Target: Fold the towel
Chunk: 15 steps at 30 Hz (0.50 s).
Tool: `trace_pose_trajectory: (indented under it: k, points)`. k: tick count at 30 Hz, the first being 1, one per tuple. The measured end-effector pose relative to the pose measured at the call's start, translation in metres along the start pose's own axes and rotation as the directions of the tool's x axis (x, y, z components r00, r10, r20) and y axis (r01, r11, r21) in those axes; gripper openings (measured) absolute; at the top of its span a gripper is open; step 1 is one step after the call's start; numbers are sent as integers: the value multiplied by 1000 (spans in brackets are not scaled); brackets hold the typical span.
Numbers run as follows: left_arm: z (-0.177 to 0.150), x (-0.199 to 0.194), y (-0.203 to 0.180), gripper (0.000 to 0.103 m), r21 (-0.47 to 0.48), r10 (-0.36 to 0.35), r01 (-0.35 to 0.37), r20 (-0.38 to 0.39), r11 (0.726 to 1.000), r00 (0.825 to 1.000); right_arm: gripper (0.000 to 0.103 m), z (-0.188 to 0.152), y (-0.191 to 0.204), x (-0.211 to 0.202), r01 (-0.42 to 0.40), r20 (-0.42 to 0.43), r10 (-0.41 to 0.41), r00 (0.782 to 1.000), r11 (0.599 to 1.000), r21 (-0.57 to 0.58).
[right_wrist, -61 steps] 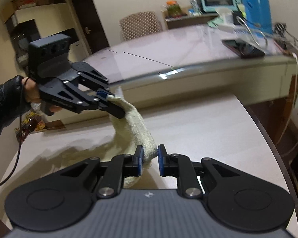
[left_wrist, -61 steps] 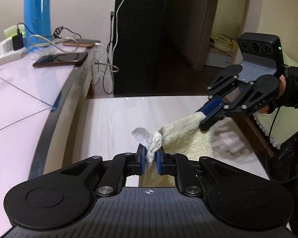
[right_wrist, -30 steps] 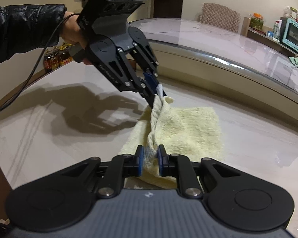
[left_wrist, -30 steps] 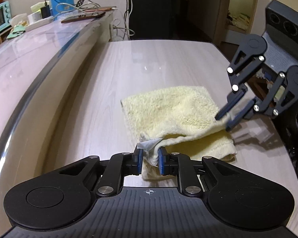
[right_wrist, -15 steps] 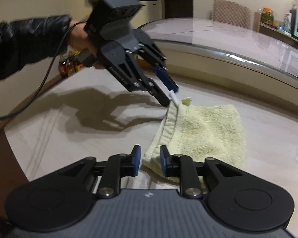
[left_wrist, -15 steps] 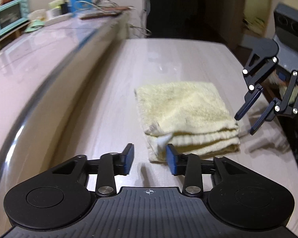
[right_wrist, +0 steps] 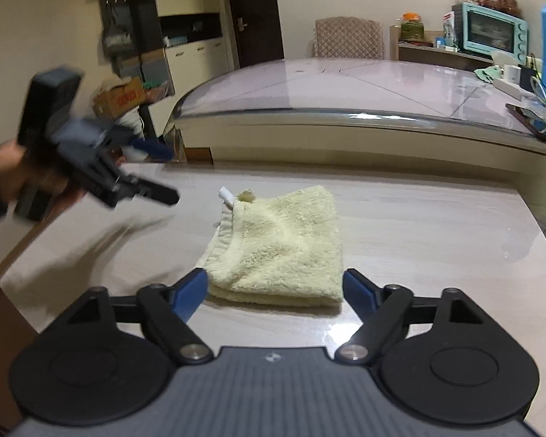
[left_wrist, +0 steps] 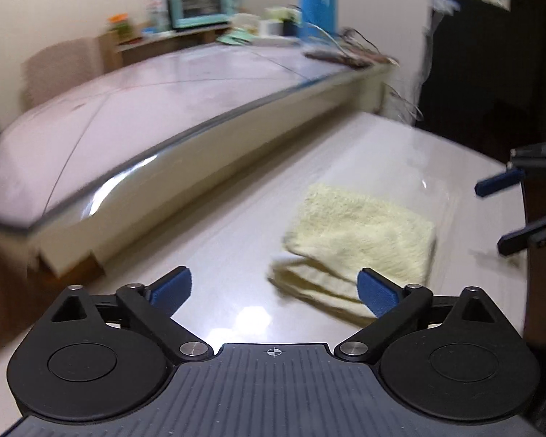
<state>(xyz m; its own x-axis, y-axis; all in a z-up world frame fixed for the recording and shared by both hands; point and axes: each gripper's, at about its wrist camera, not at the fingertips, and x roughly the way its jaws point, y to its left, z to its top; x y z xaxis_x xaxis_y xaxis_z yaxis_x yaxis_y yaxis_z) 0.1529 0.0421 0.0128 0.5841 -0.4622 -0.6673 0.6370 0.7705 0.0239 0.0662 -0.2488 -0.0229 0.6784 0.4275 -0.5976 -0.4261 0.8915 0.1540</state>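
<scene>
The towel [right_wrist: 284, 244] lies folded in a thick, layered square on the counter [right_wrist: 436, 225], its white tag [right_wrist: 226, 194] sticking out at the corner farthest from the right gripper [right_wrist: 273, 289]. That gripper's jaws have just been opening and now stand wide, one blue pad at each near corner of the towel, gripping nothing. The left gripper [left_wrist: 275, 287] sits off the towel's tagged side; its jaws have also just been opening, are spread fully, and hold nothing, with only the towel's edge showing between the pads.

This looks like the release at the end of a fold, both grippers free of the cloth. The stack looks slightly uneven along the open edge nearest the left gripper. If another fold is wanted, the next move calls for pinching two corners of one edge, through all layers, and carrying them across; otherwise the task seems about finished.
</scene>
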Motion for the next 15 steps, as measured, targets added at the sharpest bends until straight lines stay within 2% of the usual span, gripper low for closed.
trace_pose_trajectory:
  k: [3, 4, 5, 11, 15]
  points:
    - [-21, -15, -28, 103, -60, 98, -98, 8, 993, 995, 77, 8, -3, 5, -8, 20, 9, 1000, 1000, -28]
    - [-27, -18, -34, 103, -76, 112, -111, 9, 991, 994, 71, 13, -3, 12, -1, 20, 2, 1000, 999, -52]
    - [-33, -21, -39, 103, -90, 123, -122, 11, 989, 992, 69, 21, -1, 23, 10, 20, -8, 1000, 997, -82]
    - [-62, -32, -63, 103, -193, 147, -141, 13, 971, 989, 73, 62, 19, 88, 17, -15, -20, 1000, 982, -190]
    - [-72, -37, -72, 103, -230, 170, -156, 38, 960, 985, 73, 84, 29, 132, 35, -75, -61, 995, 951, -306]
